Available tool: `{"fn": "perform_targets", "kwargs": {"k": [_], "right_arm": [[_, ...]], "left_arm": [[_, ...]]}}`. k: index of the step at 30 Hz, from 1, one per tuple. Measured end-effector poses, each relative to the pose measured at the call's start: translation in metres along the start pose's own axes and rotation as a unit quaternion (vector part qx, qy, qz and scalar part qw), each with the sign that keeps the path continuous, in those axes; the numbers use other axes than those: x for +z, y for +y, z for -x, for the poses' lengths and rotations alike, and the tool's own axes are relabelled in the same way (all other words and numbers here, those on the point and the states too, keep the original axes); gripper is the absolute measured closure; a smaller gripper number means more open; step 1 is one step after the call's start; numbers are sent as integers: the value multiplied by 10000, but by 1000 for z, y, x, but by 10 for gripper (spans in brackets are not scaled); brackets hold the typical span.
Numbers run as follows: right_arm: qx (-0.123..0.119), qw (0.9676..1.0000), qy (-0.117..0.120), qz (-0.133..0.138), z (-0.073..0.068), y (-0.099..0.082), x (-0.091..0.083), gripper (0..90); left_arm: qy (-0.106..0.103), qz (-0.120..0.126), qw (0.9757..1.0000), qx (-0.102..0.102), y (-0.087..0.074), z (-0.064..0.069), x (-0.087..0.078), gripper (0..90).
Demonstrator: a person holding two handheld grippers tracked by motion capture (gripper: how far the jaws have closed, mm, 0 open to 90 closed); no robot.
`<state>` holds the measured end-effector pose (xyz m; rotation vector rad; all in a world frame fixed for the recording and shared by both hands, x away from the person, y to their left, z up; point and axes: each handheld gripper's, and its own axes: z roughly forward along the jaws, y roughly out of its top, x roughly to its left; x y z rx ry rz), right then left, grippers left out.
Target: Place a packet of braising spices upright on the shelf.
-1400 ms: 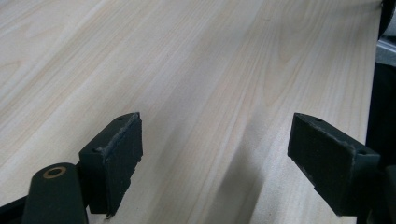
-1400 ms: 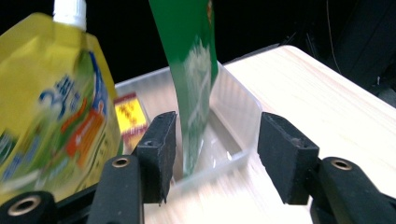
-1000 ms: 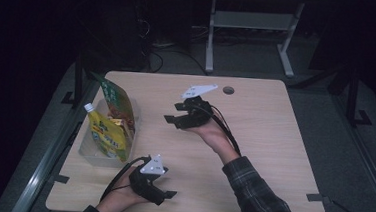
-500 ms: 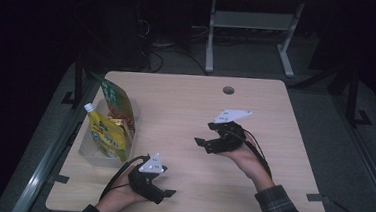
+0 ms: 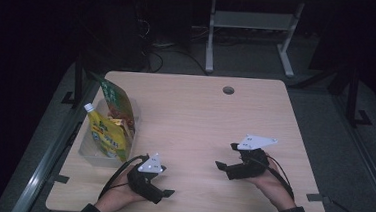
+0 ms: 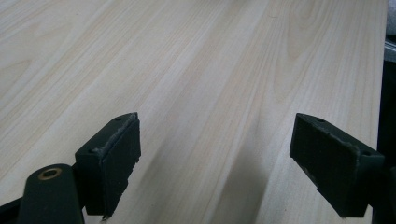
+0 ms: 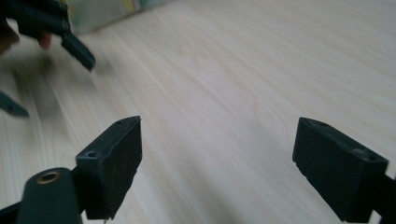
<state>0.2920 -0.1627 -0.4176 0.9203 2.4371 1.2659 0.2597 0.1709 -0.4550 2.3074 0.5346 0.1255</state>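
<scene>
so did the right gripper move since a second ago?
Yes. The right gripper came from near the table's hole back toward the person's edge, jaws opening, nothing between them.

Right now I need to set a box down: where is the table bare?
Bare wood runs from the clear bin of pouches rightward past the cable hole. The near edge is crowded by the left gripper and right gripper.

One table (image 5: 195,116) is standing here, carrying one clear bin (image 5: 88,151). Two pouches are sitting in the bin: one green bag (image 5: 116,98) and one yellow spouted pouch (image 5: 104,136). Two grippers are resting: left gripper (image 5: 162,193), right gripper (image 5: 225,156).
</scene>
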Motion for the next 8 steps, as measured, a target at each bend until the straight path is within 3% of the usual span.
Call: {"fn": "perform_targets", "kwargs": {"k": [4,8], "right_arm": [[-18,9999,-40,-140,1,-11,0,144],[13,9999,-36,-97,1,-13,-2,142]], "left_arm": [[0,-6,10000,-10,0,-1,-1,158],[15,-3,10000,14,0,-1,-1,158]]}}
